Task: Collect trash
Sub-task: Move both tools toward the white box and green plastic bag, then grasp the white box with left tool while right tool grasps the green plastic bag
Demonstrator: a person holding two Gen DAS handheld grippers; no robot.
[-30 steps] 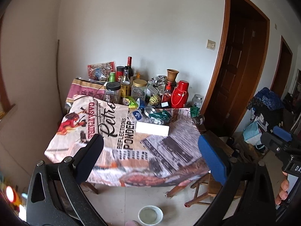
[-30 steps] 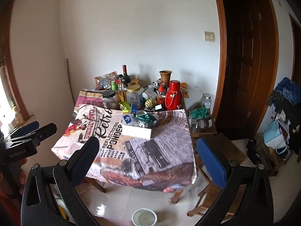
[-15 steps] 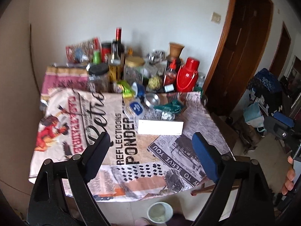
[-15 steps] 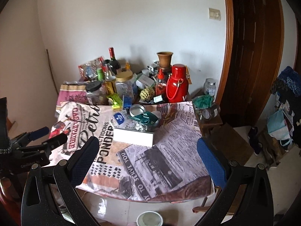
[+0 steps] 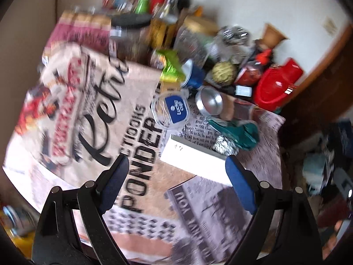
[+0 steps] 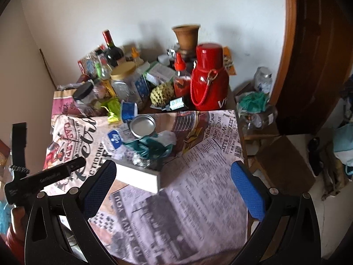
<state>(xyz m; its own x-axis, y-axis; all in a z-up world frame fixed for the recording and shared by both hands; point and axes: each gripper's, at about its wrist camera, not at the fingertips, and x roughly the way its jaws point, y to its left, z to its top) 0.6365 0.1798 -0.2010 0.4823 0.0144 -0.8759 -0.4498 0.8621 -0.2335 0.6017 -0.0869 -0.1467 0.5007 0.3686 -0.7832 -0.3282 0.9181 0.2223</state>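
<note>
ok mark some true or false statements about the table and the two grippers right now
1. Both grippers are empty. True: the left gripper and right gripper stand open, nothing between their pads.
2. The white box lies flat on the tablecloth. True.
3. The red thermos lies on its side. False: it stands upright.
4. The round metal lid sits on the floor. False: it lies on the table, near the crumpled green wrapper.

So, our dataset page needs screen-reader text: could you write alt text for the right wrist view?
An open right gripper hangs over a cluttered table covered in a newspaper-print cloth. Ahead lie a white box, crumpled green wrapper and foil, with a red flask and bottles behind.
</note>
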